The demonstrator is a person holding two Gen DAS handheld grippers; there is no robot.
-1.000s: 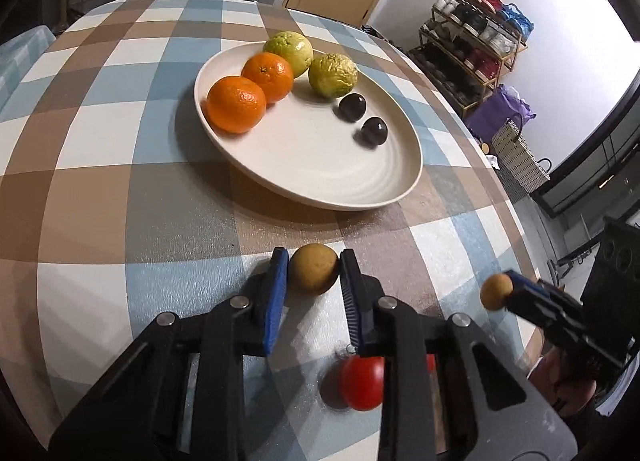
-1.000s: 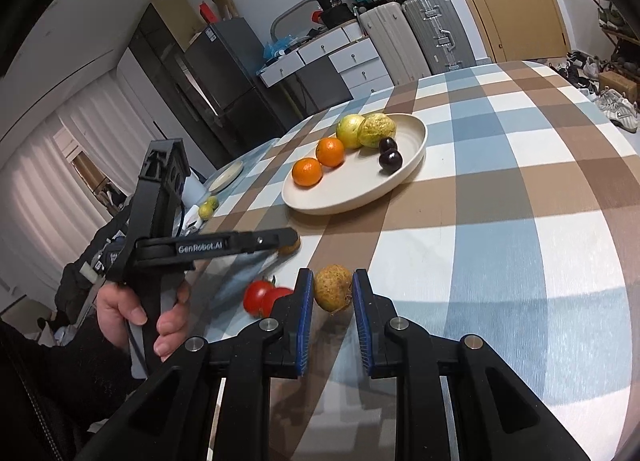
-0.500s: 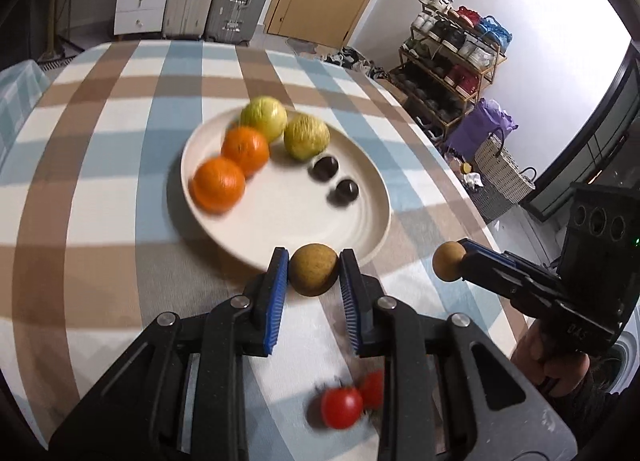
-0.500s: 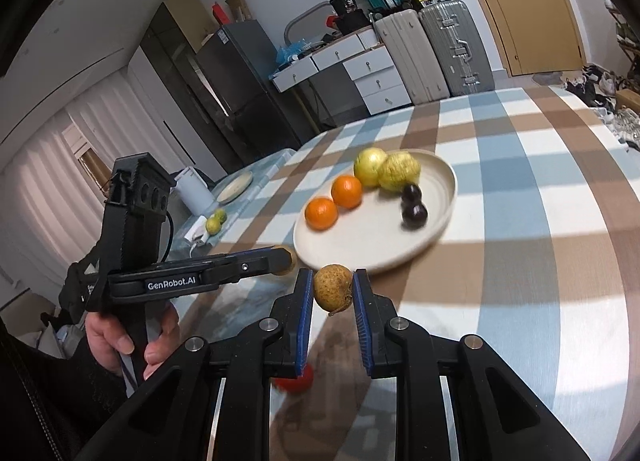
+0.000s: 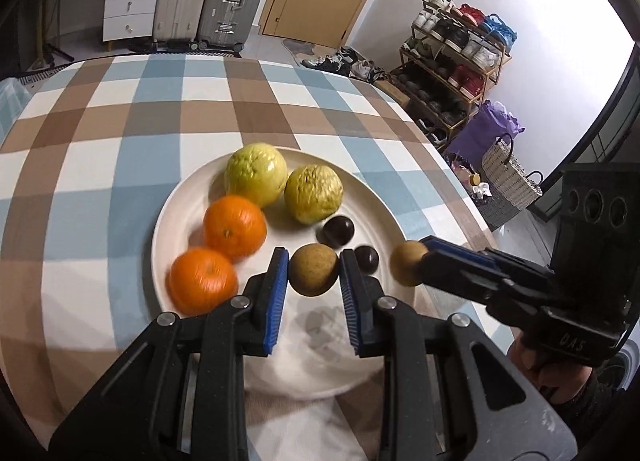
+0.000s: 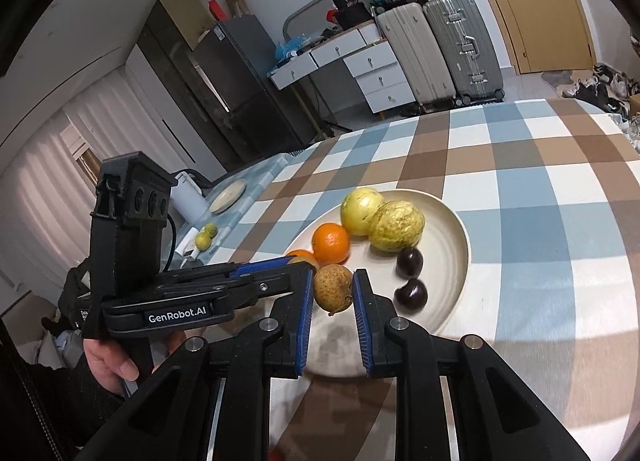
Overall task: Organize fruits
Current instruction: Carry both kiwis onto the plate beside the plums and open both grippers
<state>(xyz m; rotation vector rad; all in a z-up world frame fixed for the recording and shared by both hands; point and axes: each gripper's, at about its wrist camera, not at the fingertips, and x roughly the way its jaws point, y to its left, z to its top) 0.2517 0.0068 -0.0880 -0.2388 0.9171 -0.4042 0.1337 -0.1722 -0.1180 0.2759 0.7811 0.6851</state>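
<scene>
2 brown fruits [image 5: 313,269] clamped btwn grippers [image 5: 314,275], over plate [image 5: 376,197].

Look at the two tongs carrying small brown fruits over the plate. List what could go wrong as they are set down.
1. The left tongs and right tongs sit close together above the plate; they might bump.
2. Each grips a round brown fruit only at its sides; released from height it could roll off the rim.
3. The two dark fruits lie right beneath; a dropped fruit may knock them.
</scene>
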